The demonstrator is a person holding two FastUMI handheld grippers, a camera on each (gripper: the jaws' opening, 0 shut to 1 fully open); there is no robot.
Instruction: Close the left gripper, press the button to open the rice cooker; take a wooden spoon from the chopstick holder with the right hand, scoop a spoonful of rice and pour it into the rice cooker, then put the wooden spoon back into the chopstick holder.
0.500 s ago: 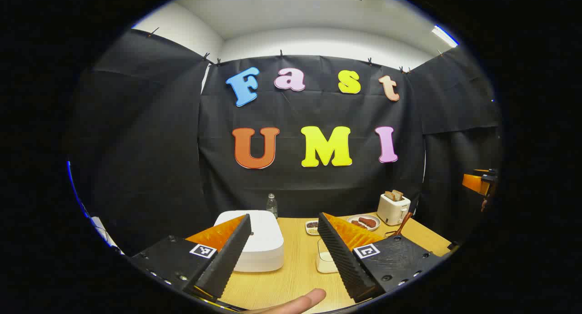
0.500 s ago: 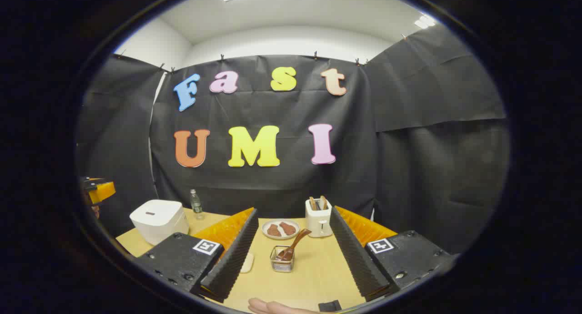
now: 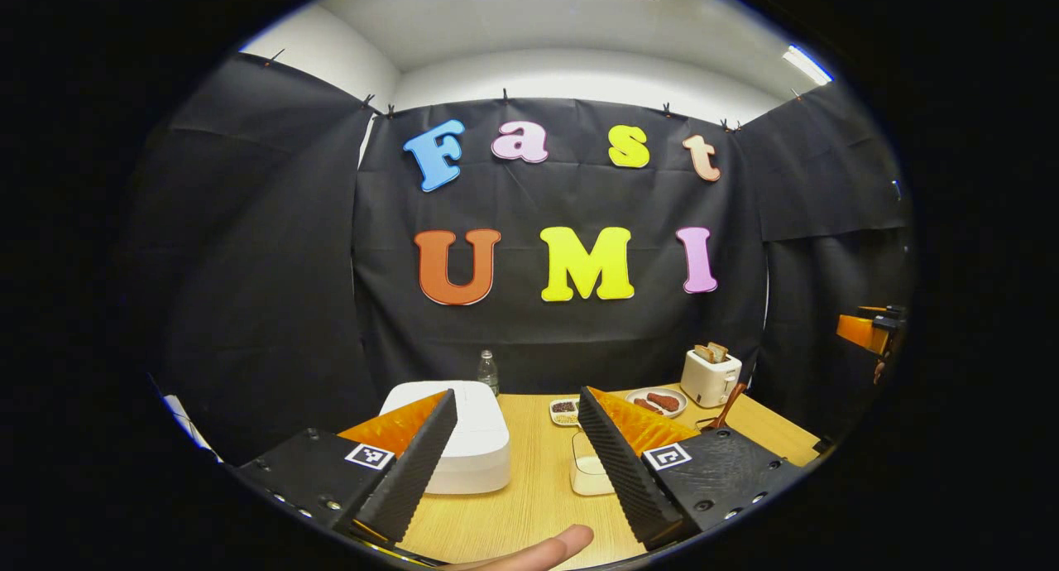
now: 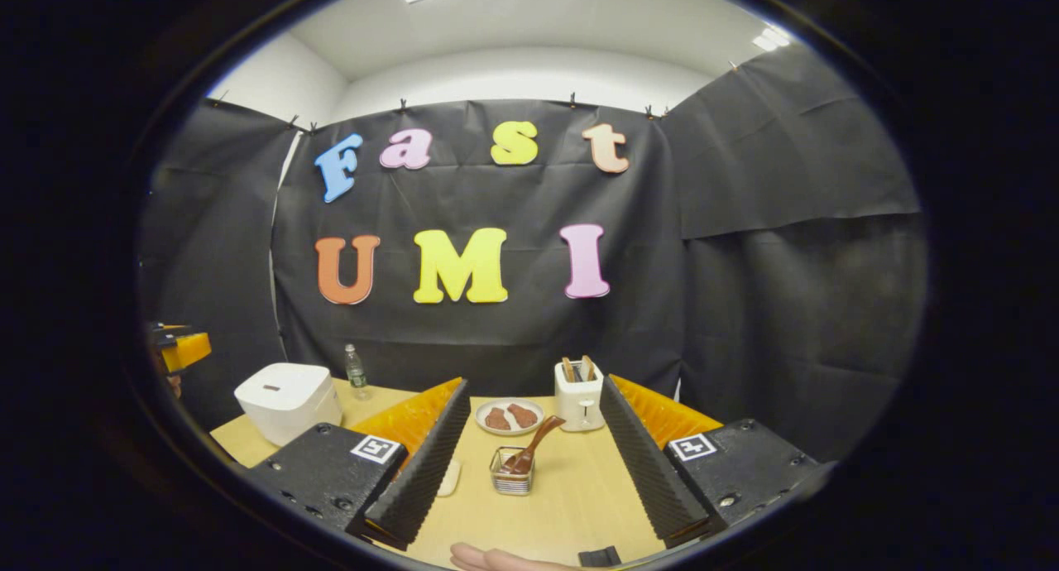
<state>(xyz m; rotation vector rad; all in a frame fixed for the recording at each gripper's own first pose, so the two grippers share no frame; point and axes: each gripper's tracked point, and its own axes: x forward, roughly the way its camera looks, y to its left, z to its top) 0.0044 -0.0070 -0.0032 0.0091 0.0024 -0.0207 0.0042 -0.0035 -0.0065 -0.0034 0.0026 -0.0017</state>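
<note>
The white rice cooker (image 3: 476, 447) stands shut on the wooden table, partly behind my left gripper's left finger; it also shows at the left in the right gripper view (image 4: 285, 401). My left gripper (image 3: 517, 397) is open and empty, short of the cooker. A wire chopstick holder (image 4: 512, 472) with a wooden spoon (image 4: 536, 440) leaning in it stands ahead between the fingers of my right gripper (image 4: 534, 385), which is open, empty and well back from it. A small white dish (image 3: 587, 472) lies right of the cooker; its contents are not visible.
A plate of brown food (image 4: 510, 416), a white toaster (image 4: 578, 395) and a small bottle (image 4: 356, 371) stand along the back of the table. A small tray of beans (image 3: 565, 411) lies behind the dish. A person's fingertip (image 3: 538, 546) shows at the bottom.
The left gripper has shifted slightly, so the cooker and table things sit a little left and higher in its view. The right gripper has barely moved. Both stay open.
</note>
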